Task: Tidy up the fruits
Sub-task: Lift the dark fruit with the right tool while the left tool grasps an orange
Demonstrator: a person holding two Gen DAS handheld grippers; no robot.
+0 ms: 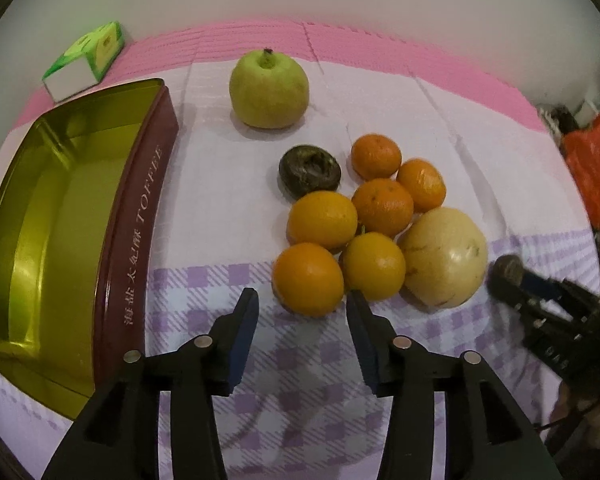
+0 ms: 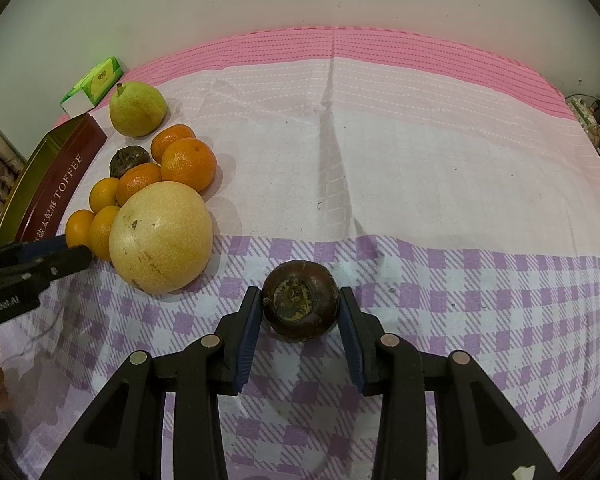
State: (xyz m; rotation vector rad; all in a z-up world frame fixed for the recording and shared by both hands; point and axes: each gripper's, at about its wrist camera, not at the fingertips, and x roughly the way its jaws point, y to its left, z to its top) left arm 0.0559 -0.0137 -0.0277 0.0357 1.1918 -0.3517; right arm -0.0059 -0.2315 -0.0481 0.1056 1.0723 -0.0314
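Right gripper (image 2: 300,304) clenched on the dark brown round fruit (image 2: 301,306), both blue pads pressed to its sides, fruit low over the purple-checked part of the cloth (image 2: 440,280). Can't tell if it touches the cloth.

Left gripper (image 1: 302,300) released, nothing between the pads; tips just in front of the nearest small orange (image 1: 308,279).

Fruit cluster past the left tips: 3 yellow-orange small oranges plus 3 deeper-orange mandarins (image 1: 382,207), packed touching. Large pale yellow pear (image 1: 444,256) touches the cluster on its right side. A 2nd dark brown fruit (image 1: 310,173) sits just behind the cluster. Green pear (image 1: 269,89) stands apart, further back.

Open tin (image 1: 136,240), gold inside, maroon wall lettered TOFFEE, left of the fruit; interior shown holds no fruit. Green-and-white carton (image 1: 85,61) behind the tin near the wall.
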